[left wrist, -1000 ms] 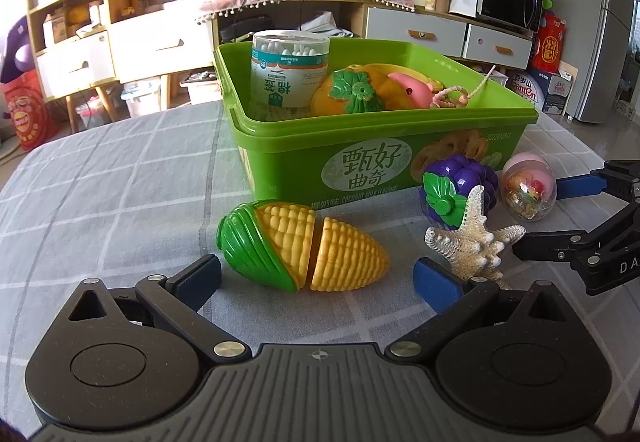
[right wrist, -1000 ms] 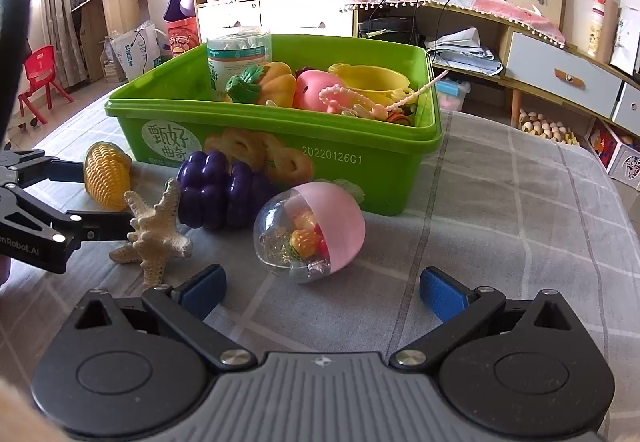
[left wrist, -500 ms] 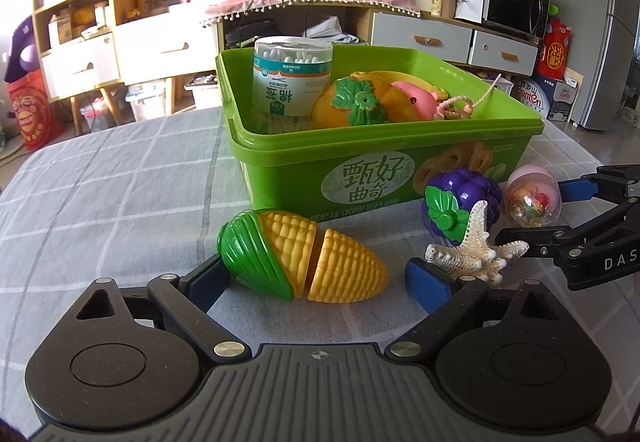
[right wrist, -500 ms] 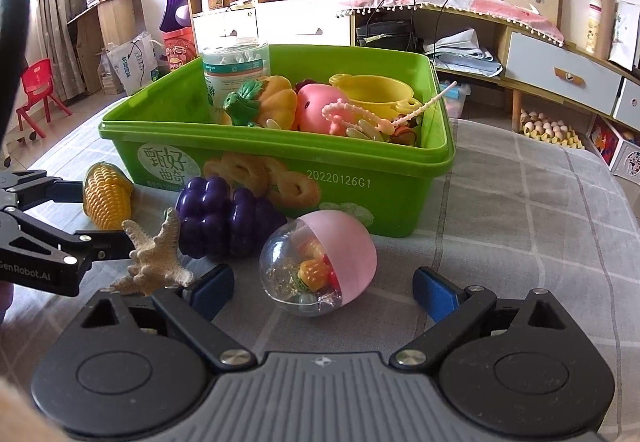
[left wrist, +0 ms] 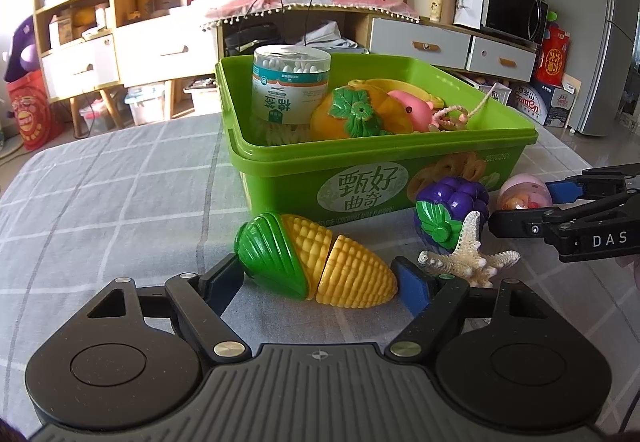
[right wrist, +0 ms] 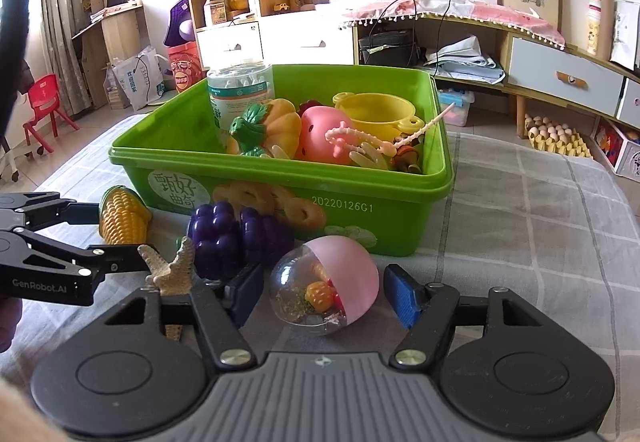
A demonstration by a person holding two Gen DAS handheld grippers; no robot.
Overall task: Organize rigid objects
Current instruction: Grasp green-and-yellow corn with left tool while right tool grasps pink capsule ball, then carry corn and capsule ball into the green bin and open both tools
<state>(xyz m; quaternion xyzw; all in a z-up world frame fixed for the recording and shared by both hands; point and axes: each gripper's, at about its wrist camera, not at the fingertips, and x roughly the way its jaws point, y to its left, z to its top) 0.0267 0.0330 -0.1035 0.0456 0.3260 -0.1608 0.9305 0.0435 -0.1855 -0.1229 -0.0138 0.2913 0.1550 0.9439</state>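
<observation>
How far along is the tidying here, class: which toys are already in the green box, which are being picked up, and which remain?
Done: the cotton swab jar, pumpkin, pink toy and yellow pot sit in the green box.
In hand: both jaws have just been closing, the left gripper around the corn, the right gripper around the capsule egg; neither is lifted.
Left: grapes and starfish.

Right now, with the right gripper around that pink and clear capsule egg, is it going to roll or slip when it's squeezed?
Probably yes. The capsule egg is rounded and glossy, so it could squirt out from the right gripper, whose jaws have just been closing around it. It lies tilted on the checked cloth, so a nudge likely rolls it. It looks hollow, probably light.
</observation>
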